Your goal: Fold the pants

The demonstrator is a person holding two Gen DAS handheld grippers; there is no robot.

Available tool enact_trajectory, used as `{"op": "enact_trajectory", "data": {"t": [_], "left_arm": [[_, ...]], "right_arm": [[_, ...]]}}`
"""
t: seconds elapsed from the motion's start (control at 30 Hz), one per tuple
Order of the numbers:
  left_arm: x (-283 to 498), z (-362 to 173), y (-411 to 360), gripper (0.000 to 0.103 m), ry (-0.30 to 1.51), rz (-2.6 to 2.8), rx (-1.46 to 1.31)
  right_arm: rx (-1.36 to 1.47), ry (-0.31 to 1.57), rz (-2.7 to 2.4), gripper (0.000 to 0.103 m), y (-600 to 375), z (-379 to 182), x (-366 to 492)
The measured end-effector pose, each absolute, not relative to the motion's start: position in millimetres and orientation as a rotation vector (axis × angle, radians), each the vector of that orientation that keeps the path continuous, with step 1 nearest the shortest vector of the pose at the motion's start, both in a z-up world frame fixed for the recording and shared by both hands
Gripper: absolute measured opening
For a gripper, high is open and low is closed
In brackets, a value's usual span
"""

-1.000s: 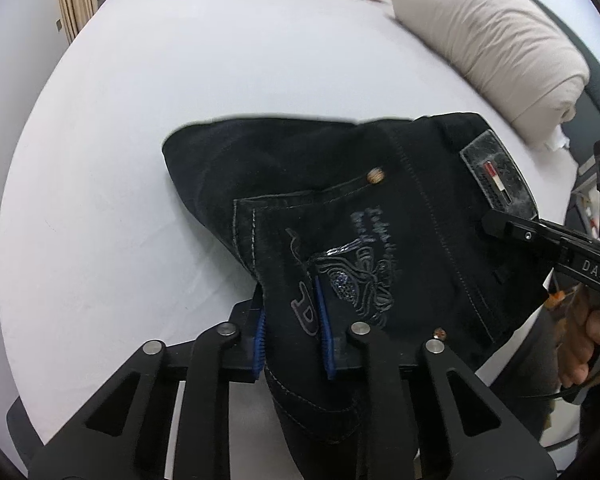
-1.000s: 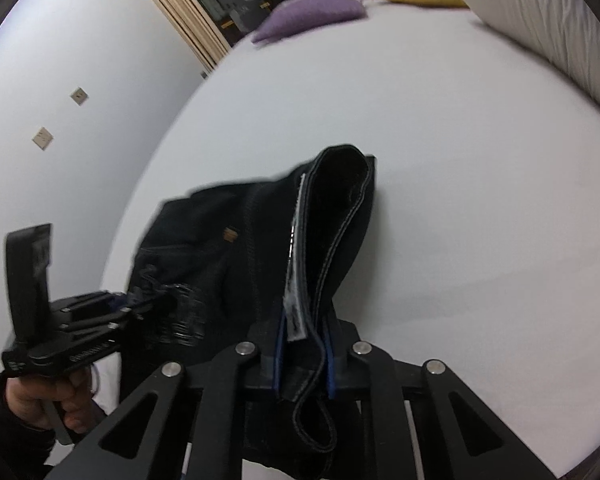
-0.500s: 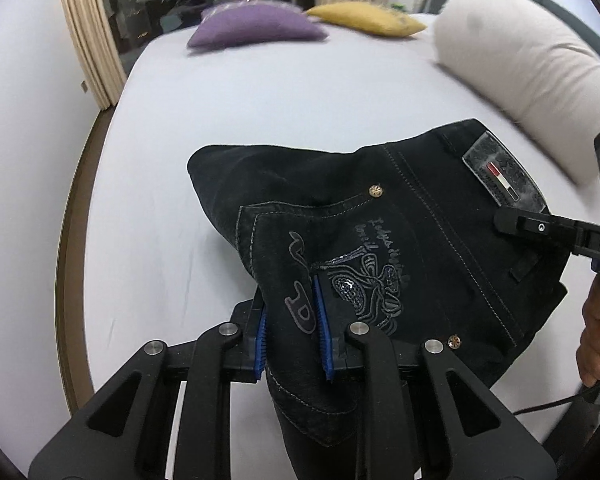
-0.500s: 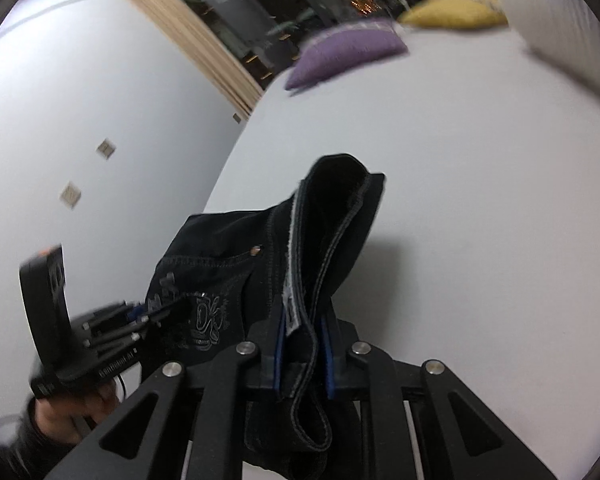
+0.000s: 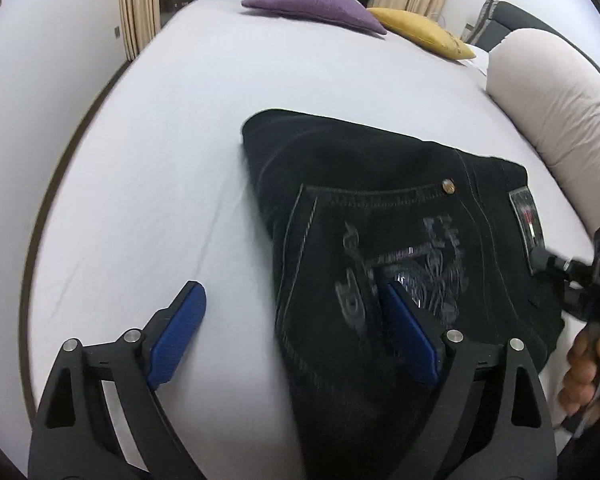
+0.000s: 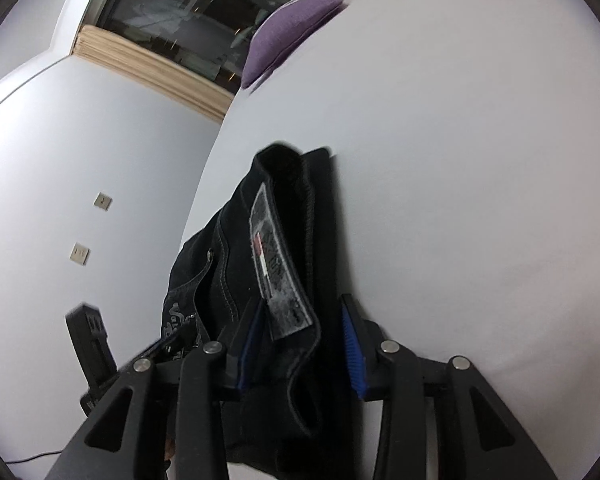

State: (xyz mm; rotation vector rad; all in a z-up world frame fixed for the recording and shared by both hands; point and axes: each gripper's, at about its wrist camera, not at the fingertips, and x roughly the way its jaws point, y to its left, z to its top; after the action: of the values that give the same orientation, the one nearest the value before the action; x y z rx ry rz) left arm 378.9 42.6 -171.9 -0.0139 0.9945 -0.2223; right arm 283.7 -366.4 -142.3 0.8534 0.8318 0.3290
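Observation:
Black jeans [image 5: 380, 216] lie folded on the white bed [image 5: 172, 152], back pocket and waistband label up. My left gripper [image 5: 296, 304] is open: its left pad rests over bare sheet, its right pad over the embroidered pocket. In the right wrist view the jeans' waistband [image 6: 284, 264] stands between the blue pads of my right gripper [image 6: 300, 344], which are spread wider than the cloth, so it is open. The right gripper also shows at the jeans' right edge in the left wrist view [image 5: 572, 272].
A purple cushion [image 5: 312, 0] and a yellow cushion [image 5: 420, 32] lie at the far end of the bed. A rolled beige duvet [image 5: 556, 112] lies along the right side. The bed's left edge meets a white wall [image 6: 80, 200].
Both grippers were shut on the jeans and have opened. The jeans have dropped flatter on the bed. The left gripper has drawn back and to the left.

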Motion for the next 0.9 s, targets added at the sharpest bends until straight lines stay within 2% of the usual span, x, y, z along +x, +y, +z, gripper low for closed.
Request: {"op": "enact_trajectory", "data": {"t": [0.13,0.27,0.3,0.37,0.43,0.47,0.57,0.67,0.8,0.9], "left_arm": [[343,-150,45,0.09,0.955,-0.166,0.035],[282,-118,39,0.09,0.806,-0.073,0.063],[265,-103,38,0.091,0.737,-0.043,0.068],[238,-76,36,0.102,0.618,0.007,0.077],[197,-48,31,0.103,0.5,0.041,0.085],[176,-34,31,0.103,0.444,0.038,0.087],[141,5,12,0.103,0.31,0.03,0.121],[124,29,4,0.103,0.325,-0.002,0.156],[121,40,8,0.103,0.442,-0.028,0.147],[111,36,6,0.103,0.521,-0.039,0.126]], "right_arm": [[0.898,0.785,0.143,0.065,-400,-134,254],[0.769,0.749,0.055,0.065,-396,-101,209],[0.709,0.723,0.045,0.069,-387,-87,193],[0.616,0.673,0.011,0.076,-369,-65,171],[0.515,0.576,-0.031,0.095,-350,-36,144],[0.476,0.518,-0.056,0.101,-342,-22,131],[0.371,0.311,-0.107,0.103,-320,28,93],[0.287,0.217,-0.116,0.103,-306,65,78],[0.204,0.176,-0.128,0.103,-283,97,60],[0.215,0.258,-0.039,0.103,-274,101,54]]}}
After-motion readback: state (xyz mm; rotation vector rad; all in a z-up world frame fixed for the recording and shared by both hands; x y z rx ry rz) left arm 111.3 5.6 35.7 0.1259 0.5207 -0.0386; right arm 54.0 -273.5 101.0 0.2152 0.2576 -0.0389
